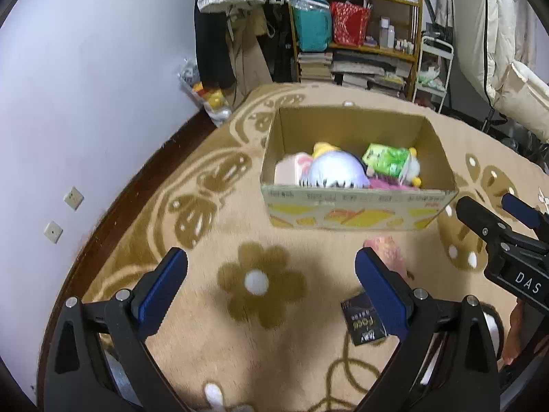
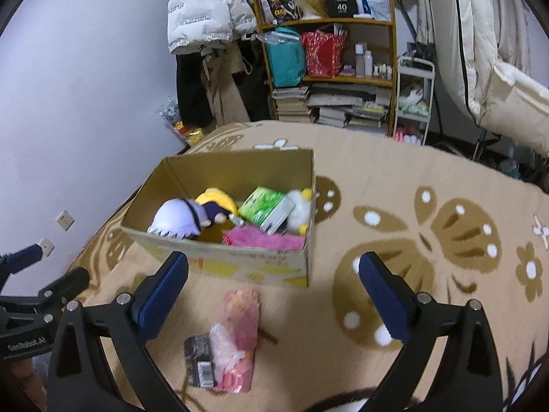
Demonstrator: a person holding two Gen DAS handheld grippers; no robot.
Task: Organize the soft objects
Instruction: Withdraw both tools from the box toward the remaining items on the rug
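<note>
Below the wide-open, empty right gripper [image 2: 271,286], pink packet [image 2: 236,340] on rug, left gripper [image 1: 271,283] likewise.

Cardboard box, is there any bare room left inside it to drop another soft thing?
The far half of the cardboard box, along its back wall, is bare. The near half is crowded: lavender plush, green pack, pink cloth. Outside, the blanket right of the box lies open.
</note>
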